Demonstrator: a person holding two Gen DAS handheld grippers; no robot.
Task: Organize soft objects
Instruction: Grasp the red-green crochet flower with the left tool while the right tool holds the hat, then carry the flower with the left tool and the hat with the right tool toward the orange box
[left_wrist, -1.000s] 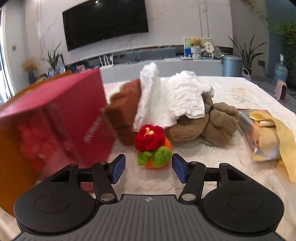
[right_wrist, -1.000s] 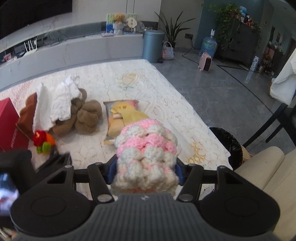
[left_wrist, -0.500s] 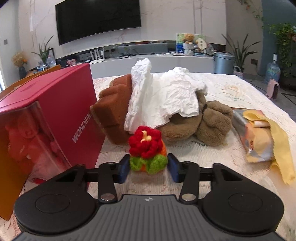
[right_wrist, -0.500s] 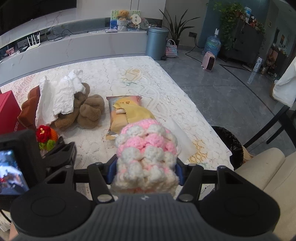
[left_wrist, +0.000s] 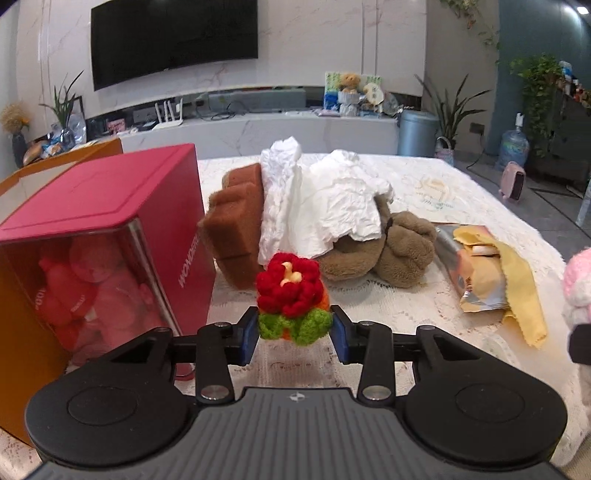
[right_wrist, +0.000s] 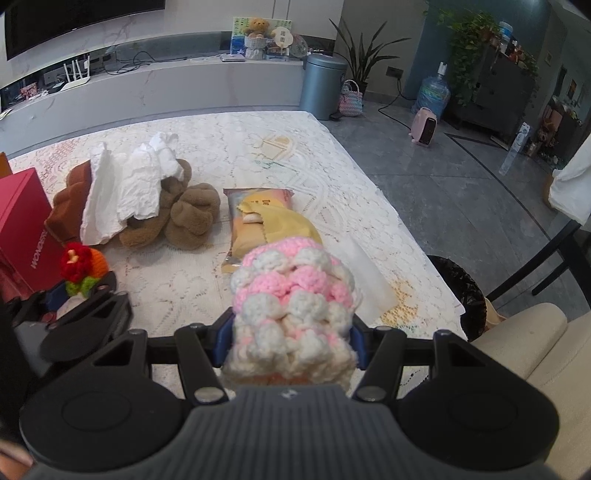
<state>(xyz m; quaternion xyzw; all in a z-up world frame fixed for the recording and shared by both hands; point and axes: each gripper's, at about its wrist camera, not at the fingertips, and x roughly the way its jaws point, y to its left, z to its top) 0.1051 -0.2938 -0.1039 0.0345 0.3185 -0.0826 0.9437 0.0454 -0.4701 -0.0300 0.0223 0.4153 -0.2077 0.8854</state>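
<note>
Red crochet flower (left_wrist: 290, 295) sits pinched in the left gripper (left_wrist: 294, 334), lifted just off the lace-covered surface (left_wrist: 424, 295) near the red box (left_wrist: 110, 236). Right gripper (right_wrist: 288, 343) squeezes a pink-and-white crochet piece (right_wrist: 291, 310), right of the brown plush (right_wrist: 173, 218).

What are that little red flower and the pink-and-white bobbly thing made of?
Both look crocheted from yarn. The red flower shows looped, fuzzy stitches in red, green and orange. The pink-and-white piece is rows of puffy yarn bobbles with a matte finish. The fibre itself cannot be told.
</note>
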